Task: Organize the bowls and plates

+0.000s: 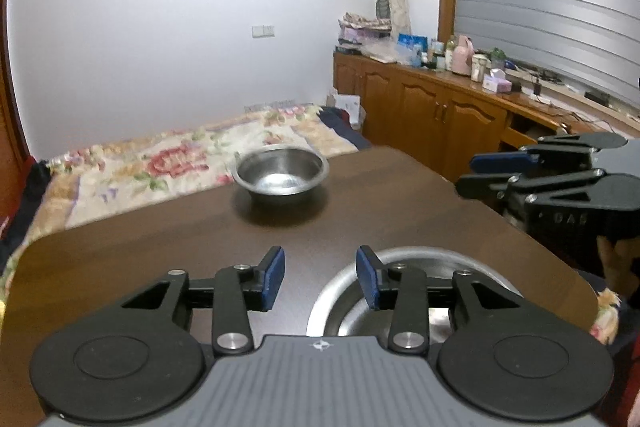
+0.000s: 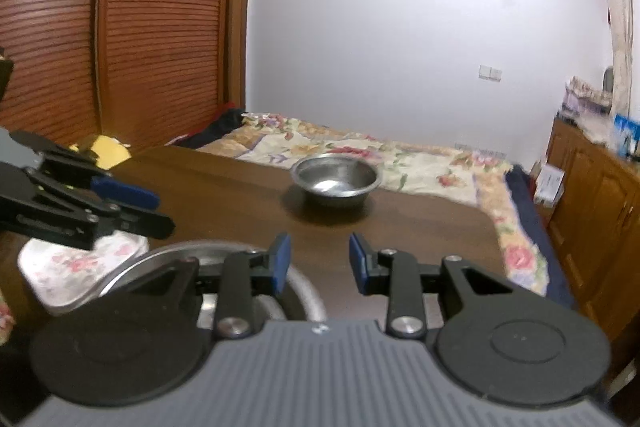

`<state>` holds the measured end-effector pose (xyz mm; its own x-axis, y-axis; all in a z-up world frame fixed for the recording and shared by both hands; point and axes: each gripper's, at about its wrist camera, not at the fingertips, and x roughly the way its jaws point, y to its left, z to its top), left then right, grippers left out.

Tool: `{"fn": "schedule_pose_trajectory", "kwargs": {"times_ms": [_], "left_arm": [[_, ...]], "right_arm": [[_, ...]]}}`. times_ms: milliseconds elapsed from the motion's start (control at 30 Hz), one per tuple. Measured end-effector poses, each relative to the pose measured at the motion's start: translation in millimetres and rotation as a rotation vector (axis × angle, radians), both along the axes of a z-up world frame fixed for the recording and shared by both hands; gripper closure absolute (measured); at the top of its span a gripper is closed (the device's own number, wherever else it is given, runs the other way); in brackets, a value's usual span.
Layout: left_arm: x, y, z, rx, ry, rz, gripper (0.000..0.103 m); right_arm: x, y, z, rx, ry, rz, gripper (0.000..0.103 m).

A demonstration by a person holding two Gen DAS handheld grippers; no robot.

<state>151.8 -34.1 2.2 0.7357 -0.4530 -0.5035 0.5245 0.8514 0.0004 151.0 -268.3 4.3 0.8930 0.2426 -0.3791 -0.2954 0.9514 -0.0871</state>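
A steel bowl stands near the far edge of the dark wooden table; it also shows in the right wrist view. A steel plate lies at the near edge, partly under my left gripper, which is open and empty above the table. The plate shows in the right wrist view under my right gripper, also open and empty. A floral plate lies left of the steel plate. The right gripper hovers at the right, the left gripper at the left.
A bed with a floral cover lies beyond the table's far edge. Wooden cabinets with clutter on top stand to the right. A slatted wooden wardrobe stands at the left.
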Motion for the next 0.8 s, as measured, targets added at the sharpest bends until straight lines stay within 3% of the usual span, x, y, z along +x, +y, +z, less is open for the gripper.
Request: {"fn": "schedule_pose_trajectory", "kwargs": {"times_ms": [167,233,567,800], "left_arm": [[32,-1,10,-0.003,-0.021,0.029,0.051],[46,-2,11,0.002,-0.021,0.041,0.050],[117,-15,5,0.019,0.014,0.084,0.049],[159,-24,-16,0.025,0.062,0.124,0.049]], "right_arm": [[26,-13,14,-0.003,-0.041,-0.010,0.066],[39,-18,13,0.010,-0.046,-0.015,0.057],[116,-30,-8,0.070,-0.002,-0.002,0.057],[161,-28,-32,0.187,0.070,0.011,0.057]]}}
